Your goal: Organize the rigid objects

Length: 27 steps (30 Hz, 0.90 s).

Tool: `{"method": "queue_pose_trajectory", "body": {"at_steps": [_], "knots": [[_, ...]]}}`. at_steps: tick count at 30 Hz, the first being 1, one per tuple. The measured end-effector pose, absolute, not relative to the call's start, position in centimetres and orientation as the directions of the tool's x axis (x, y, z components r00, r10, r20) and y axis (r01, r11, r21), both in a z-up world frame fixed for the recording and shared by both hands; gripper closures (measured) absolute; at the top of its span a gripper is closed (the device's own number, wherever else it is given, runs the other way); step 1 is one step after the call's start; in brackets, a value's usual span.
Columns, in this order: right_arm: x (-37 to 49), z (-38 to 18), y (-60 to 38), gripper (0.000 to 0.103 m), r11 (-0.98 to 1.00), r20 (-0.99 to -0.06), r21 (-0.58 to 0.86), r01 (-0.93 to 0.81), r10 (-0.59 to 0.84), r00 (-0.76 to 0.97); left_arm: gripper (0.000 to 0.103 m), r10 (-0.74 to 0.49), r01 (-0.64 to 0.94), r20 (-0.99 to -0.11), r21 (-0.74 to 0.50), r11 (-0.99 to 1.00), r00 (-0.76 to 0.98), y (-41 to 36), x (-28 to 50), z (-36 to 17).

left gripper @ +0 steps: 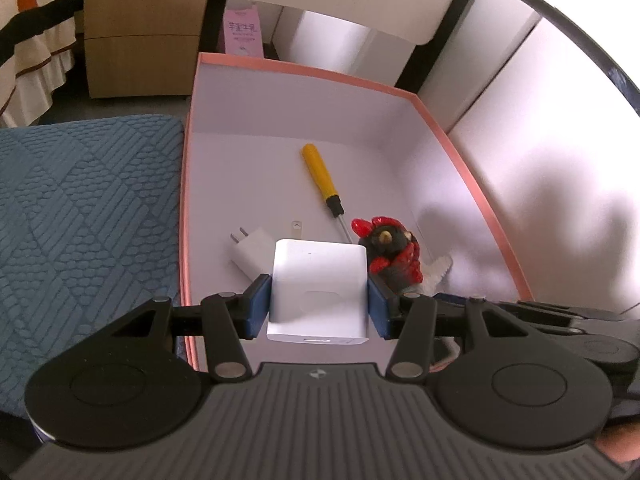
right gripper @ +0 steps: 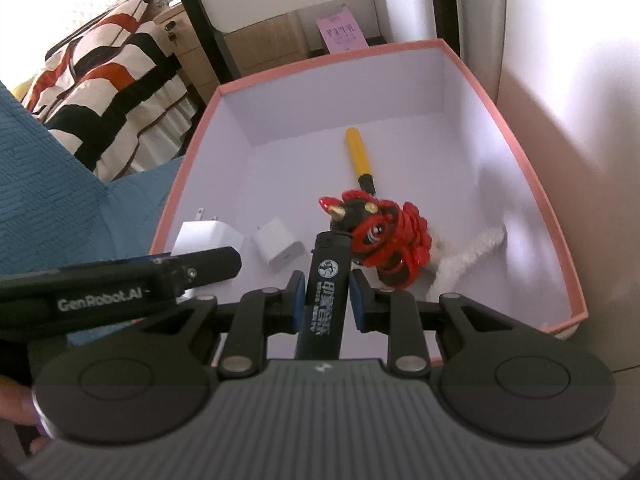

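Two grippers I hold over the pink-rimmed box (left gripper: 472, 168), left gripper (left gripper: 319, 296) clamped on a white charger (left gripper: 318, 288), right gripper (right gripper: 325, 294) gripping a black marker (right gripper: 325, 284), screwdriver (left gripper: 320, 178) and red figurine (right gripper: 384, 236) inside.

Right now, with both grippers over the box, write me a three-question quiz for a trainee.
1. True or false: the left gripper is shut on a white charger.
2. The right gripper holds: A) the screwdriver B) a black marker C) the red figurine.
3. Fill in: the screwdriver's handle is ____.

Key: 1 true; 2 B; 3 yellow. The screwdriver, the figurine and a second charger lie in the pink-rimmed box.
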State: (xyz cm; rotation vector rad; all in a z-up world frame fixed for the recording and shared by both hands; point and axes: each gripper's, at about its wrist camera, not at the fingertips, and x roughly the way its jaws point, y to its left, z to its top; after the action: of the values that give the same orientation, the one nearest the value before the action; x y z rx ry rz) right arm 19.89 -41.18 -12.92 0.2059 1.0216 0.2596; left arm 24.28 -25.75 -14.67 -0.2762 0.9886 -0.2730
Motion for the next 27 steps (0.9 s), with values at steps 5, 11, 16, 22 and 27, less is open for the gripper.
{"method": "queue_pose_trajectory", "body": {"at_steps": [5,11,16,22,27], "knots": [[19.7,-13.5,-41.2,0.076,0.952,-0.823,0.292,-0.088,0.297,0.484,0.045,-0.362,0.110,-0.775,-0.360,0.927,0.518,-25.5,24.3,-14.3],[19.7,-12.4,-41.0,0.076,0.952,-0.812,0.289,-0.098,0.298,0.501,0.036,-0.376,0.115,-0.754,-0.377,0.919,0.539,-24.7,24.4,-13.2],[19.6,-9.7,-41.0,0.076,0.947,-0.776,0.302,-0.111,0.312,0.548,0.036,-0.346,0.136,-0.738,-0.331,0.934,0.579,-24.2,23.6,-10.4],[18.8,-5.0,-40.9,0.076,0.939,-0.703,0.315,-0.140,0.330,0.630,0.036,-0.349,0.165,-0.659,-0.326,0.931,0.667,-22.8,22.0,-4.8],[17.5,-1.6,-41.1,0.076,0.935,-0.646,0.319,-0.154,0.333,0.687,0.036,-0.366,0.192,-0.588,-0.338,0.921,0.721,-21.6,20.1,-1.4]]}}
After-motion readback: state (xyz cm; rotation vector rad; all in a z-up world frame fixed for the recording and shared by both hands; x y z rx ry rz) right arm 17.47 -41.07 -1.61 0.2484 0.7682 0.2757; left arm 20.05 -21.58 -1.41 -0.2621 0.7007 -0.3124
